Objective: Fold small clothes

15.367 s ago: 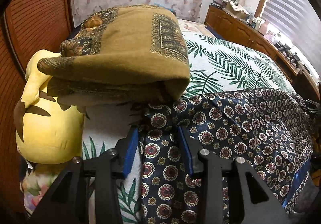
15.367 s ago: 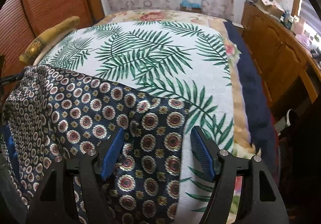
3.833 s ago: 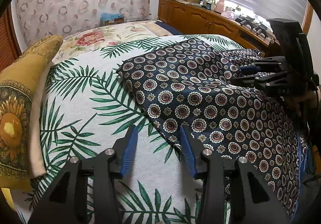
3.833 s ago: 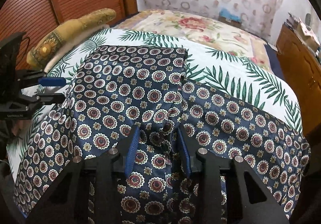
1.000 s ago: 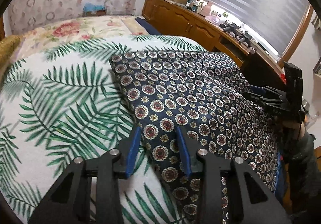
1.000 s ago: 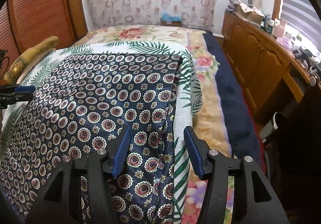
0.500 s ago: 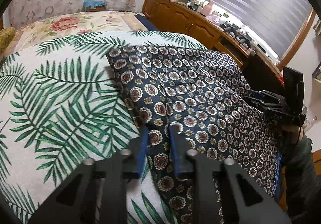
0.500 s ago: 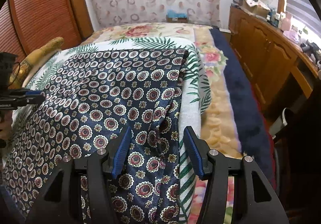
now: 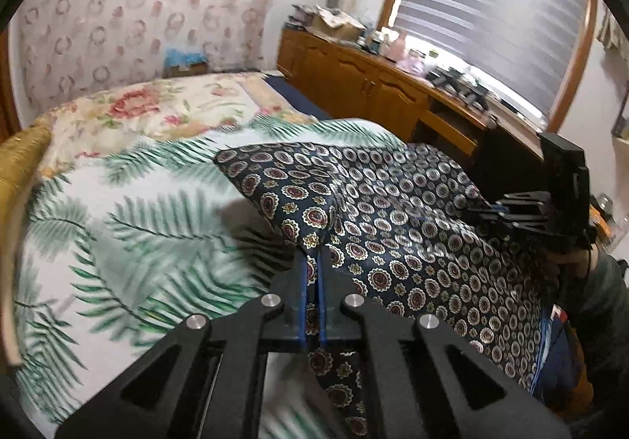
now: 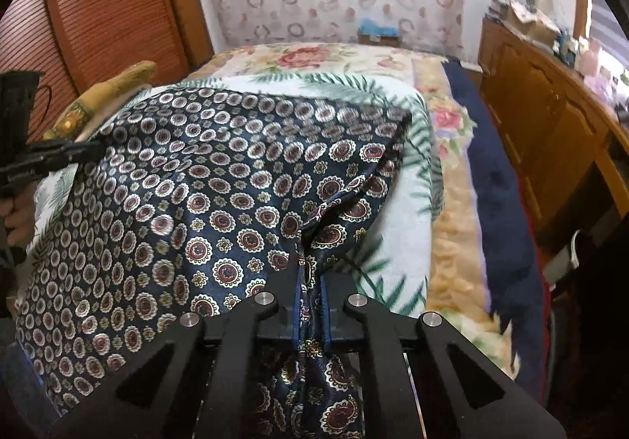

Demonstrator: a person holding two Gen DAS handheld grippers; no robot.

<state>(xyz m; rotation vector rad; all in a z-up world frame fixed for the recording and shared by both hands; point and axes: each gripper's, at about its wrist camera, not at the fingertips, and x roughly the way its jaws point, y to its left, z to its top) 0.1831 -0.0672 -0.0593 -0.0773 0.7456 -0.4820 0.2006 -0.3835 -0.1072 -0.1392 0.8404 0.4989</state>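
Jaws of left gripper (image 9: 311,262) and right gripper (image 10: 309,274): just closed, pinching navy patterned cloth (image 9: 393,211) edges; thin slippery pinch may slip on lifting.

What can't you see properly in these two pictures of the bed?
- Navy medallion-patterned cloth: near end, left wrist view, hidden behind the shut left gripper.
- Same cloth, right wrist view: cut off below the shut right gripper.
- Clutter on the wooden cabinet: too small.
- Palm-leaf bedcover: blurred.
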